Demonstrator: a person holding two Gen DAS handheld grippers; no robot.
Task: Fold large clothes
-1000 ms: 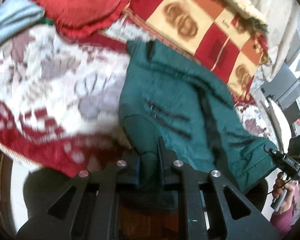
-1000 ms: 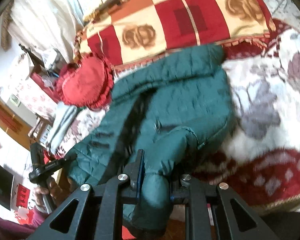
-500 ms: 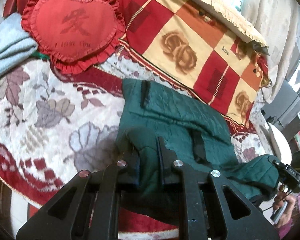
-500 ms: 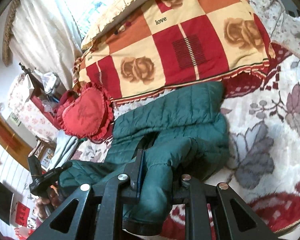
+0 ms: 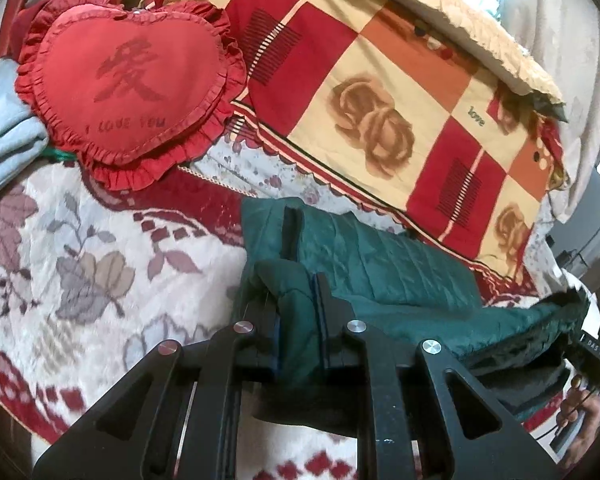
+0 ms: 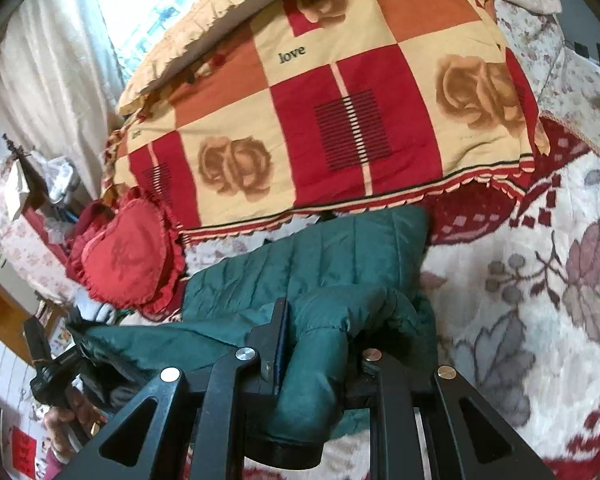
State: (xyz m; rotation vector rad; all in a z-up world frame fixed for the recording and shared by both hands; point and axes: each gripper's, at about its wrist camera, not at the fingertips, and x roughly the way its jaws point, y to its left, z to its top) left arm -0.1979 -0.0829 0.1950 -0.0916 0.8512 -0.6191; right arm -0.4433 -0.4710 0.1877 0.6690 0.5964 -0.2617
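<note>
A dark green quilted jacket [image 5: 380, 264] lies on the floral bedspread [image 5: 80, 248], its far edge near the checked quilt. My left gripper [image 5: 298, 312] is shut on a thick fold of the jacket's near edge and holds it above the bed. My right gripper [image 6: 320, 344] is shut on the other near corner of the jacket [image 6: 324, 264], a padded roll bulging between its fingers. The near half hangs lifted between both grippers. In the left wrist view the right gripper [image 5: 592, 344] shows at far right; in the right wrist view the left gripper [image 6: 56, 364] shows at far left.
A red heart-shaped cushion [image 5: 128, 80] lies at the back left, next to a light blue cloth [image 5: 0, 128]. A red, cream and orange checked quilt [image 5: 380, 92] is heaped behind the jacket. White curtains [image 6: 52, 60] and furniture stand beyond the bed.
Both grippers have risen and moved forward toward the checked quilt, carrying the jacket's near edge up and over its far half. The flat part of the jacket looks shorter.
</note>
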